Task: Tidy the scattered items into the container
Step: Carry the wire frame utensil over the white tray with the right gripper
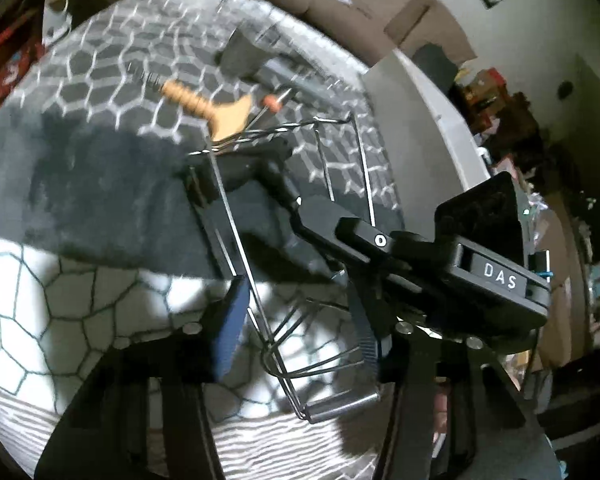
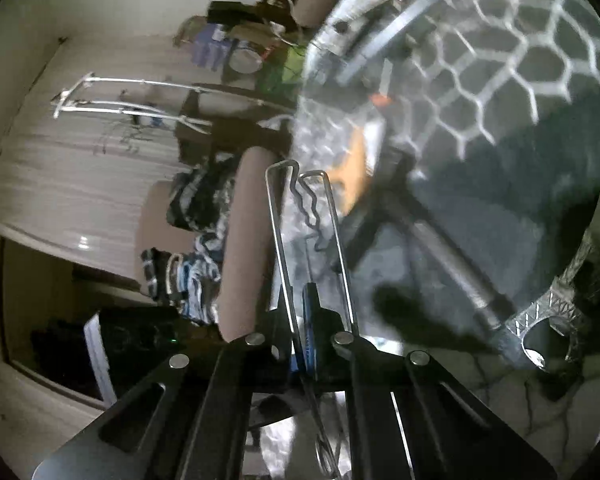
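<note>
Right tool (image 2: 306, 316) pinches thin silver wire whisk (image 2: 300, 216) tight; left tool (image 1: 296, 320) half-wide around it, over hexagon-patterned grey bedspread (image 1: 112, 60)

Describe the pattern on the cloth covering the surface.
Grey cloth with a white honeycomb of hexagon outlines; it shows best in the left wrist view.

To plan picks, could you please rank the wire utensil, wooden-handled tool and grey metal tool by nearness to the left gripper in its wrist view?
1. Wire utensil, at its jaws.
2. Wooden-handled tool, mid-table.
3. Grey metal tool, far edge.
</note>
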